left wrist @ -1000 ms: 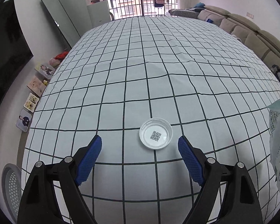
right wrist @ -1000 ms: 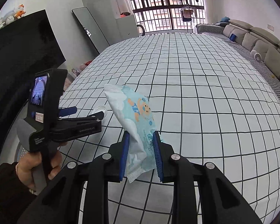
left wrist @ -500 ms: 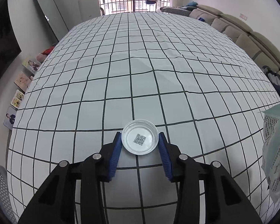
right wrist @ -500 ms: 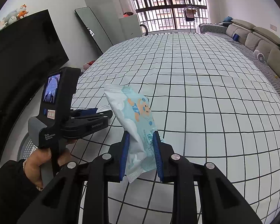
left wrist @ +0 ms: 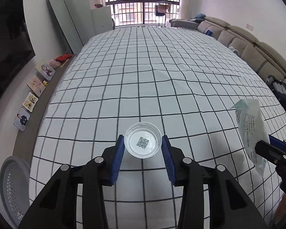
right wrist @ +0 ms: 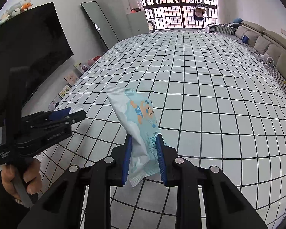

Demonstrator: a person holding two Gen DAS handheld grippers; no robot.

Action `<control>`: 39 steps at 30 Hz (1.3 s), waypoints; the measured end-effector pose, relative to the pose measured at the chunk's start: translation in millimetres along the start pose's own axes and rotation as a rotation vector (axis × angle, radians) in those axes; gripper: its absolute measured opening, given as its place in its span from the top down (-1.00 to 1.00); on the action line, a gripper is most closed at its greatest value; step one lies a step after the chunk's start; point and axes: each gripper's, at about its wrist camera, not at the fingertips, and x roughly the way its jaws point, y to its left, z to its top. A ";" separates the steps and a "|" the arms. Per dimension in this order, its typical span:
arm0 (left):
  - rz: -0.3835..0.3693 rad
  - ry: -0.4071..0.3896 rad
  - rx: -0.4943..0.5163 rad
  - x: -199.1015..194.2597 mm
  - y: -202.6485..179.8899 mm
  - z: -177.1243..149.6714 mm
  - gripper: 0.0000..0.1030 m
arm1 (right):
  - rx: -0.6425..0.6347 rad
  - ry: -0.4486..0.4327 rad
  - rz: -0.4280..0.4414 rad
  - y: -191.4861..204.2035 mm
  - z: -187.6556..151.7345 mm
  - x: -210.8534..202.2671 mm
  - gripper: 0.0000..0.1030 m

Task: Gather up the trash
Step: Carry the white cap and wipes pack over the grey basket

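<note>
My left gripper [left wrist: 143,143] is shut on a clear round plastic lid [left wrist: 143,142] with a QR code, held a little above the checked tablecloth [left wrist: 162,66]. My right gripper [right wrist: 144,141] is shut on a light blue wet-wipe packet [right wrist: 137,118] with a cartoon bear, held upright above the cloth. The packet also shows at the right edge of the left wrist view [left wrist: 251,131]. The left gripper with the lid shows at the left of the right wrist view [right wrist: 74,112].
A grey mesh basket [left wrist: 11,187] stands on the floor at lower left, below the table edge. Picture cards [left wrist: 31,99] lean along the left wall. A sofa [left wrist: 257,51] runs along the right. A dark TV [right wrist: 28,47] hangs at left.
My left gripper moved forward and closed on the lid, then lifted it off the cloth. My right gripper keeps holding the packet, nearly still.
</note>
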 end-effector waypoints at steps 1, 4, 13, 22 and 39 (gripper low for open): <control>0.010 -0.010 -0.003 -6.7 4.4 -1.0 0.25 | -0.007 0.001 0.003 3.9 0.5 0.5 0.51; 0.030 -0.039 -0.020 -29.3 22.4 -7.2 0.25 | -0.034 0.011 0.026 20.6 3.5 1.0 0.51; 0.065 -0.087 -0.105 -89.0 82.5 -42.5 0.25 | -0.155 -0.016 0.092 106.8 12.0 -9.8 0.51; 0.191 -0.107 -0.173 -137.4 161.9 -79.5 0.24 | -0.267 0.013 0.219 210.3 15.1 9.1 0.51; 0.418 -0.003 -0.366 -151.8 286.3 -183.2 0.24 | -0.405 0.131 0.373 368.1 -16.6 74.4 0.51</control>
